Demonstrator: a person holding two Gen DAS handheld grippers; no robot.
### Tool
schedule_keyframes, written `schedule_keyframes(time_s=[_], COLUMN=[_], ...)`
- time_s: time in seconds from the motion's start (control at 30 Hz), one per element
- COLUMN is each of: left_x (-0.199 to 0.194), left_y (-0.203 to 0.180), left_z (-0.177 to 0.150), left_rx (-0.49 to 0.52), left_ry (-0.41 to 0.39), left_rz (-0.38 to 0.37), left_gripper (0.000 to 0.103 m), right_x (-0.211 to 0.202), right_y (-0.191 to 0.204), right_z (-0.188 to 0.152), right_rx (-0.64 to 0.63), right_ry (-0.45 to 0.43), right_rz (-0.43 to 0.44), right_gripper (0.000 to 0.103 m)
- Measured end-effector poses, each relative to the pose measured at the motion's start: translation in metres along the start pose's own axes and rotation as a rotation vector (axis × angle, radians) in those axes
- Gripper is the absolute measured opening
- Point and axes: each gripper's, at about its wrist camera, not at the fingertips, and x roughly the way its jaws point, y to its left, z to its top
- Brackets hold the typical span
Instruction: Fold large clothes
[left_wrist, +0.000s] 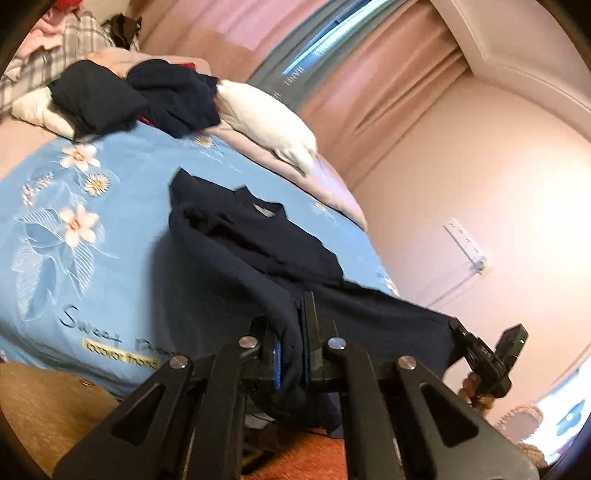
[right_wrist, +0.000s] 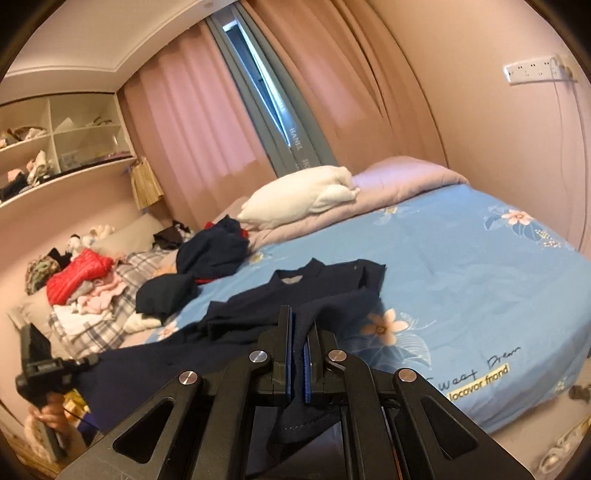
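Observation:
A dark navy top (left_wrist: 255, 240) lies on the blue floral bedspread (left_wrist: 92, 229), collar toward the far side, its lower part lifted off the near edge of the bed. My left gripper (left_wrist: 291, 339) is shut on the navy top's hem; cloth hangs down between its fingers. My right gripper (right_wrist: 298, 339) is shut on the other hem corner of the navy top (right_wrist: 295, 295). Each gripper shows in the other's view: the right gripper (left_wrist: 476, 350) at the lower right, the left gripper (right_wrist: 55, 373) at the lower left, with the hem stretched between them.
A pile of dark clothes (left_wrist: 147, 96) and a white pillow (left_wrist: 273, 125) lie at the head of the bed. Mixed laundry with a red item (right_wrist: 79, 277) lies at the left. Shelves (right_wrist: 55, 147), curtains (right_wrist: 207, 122) and a wall power strip (right_wrist: 535, 70) surround the bed.

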Motion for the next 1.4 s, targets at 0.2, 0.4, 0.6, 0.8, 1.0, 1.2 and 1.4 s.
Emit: schedule_keyframes(time_s=[0.2,0.4,0.6,0.8,1.0,1.2,1.4], left_x=[0.031,0.083,0.153,0.224,0.269,0.264,0.244], left_y=[0.014,0.031,0.065,0.103,0.130,0.133,0.121], left_z=[0.021,0.048,0.075,0.082,0.079,0.086,0.093], left_rx=[-0.054,-0.056,-0.093,-0.136,-0.146,-0.135,-0.085], left_ry=[0.007,0.035,0.081,0.201,0.303,0.339,0.267], left_rz=[0.078,0.171,0.281,0.385,0.454,0.417,0.415], left_gripper=[0.007,0.008,0.009,0.010,0.015,0.018,0.044], right_x=[0.038,0.087,0.166,0.234,0.276,0.276,0.265], right_y=[-0.020,-0.035,-0.046,-0.066,-0.082,-0.080,-0.078], right_z=[0.002,0.013,0.022,0.015,-0.003,0.000,0.002], right_rx=[0.041,0.064,0.051,0.083,0.108,0.078,0.054], right_ry=[0.050,0.094,0.199,0.351,0.470,0.483,0.456], right_rz=[-0.044,-0.086,-0.225,-0.304,-0.403,-0.414,-0.433], right_gripper=[0.006,0.006,0.006,0.006,0.006,0.005,0.008])
